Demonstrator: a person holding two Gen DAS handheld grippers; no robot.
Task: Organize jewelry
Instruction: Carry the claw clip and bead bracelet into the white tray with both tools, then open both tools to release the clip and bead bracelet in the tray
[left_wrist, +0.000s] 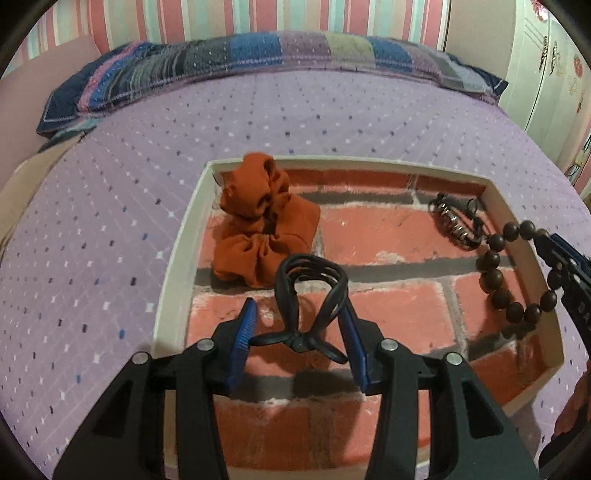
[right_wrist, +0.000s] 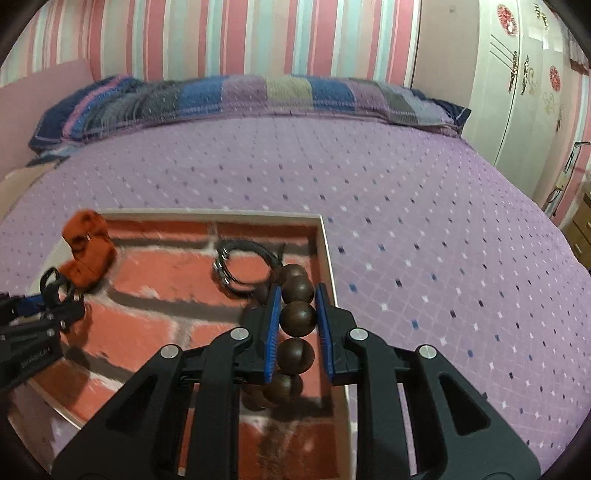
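Tray (left_wrist: 177, 258) on bed (left_wrist: 332, 122) already holding scrunchie (left_wrist: 258, 229) and bracelet (left_wrist: 458, 225). Left hand-held gripper (left_wrist: 299, 325) clamped on black hair tie (left_wrist: 310, 295), right hand-held gripper (right_wrist: 295, 314) clamped on beads (right_wrist: 297, 317), both over tray. Still to drop in.

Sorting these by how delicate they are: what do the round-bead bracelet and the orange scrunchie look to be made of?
The beaded bracelet looks like dark brown wood, polished: smooth round beads with a soft sheen, though resin can't be ruled out. The orange scrunchie looks like soft matte fabric, gathered in bunched folds without any shine.
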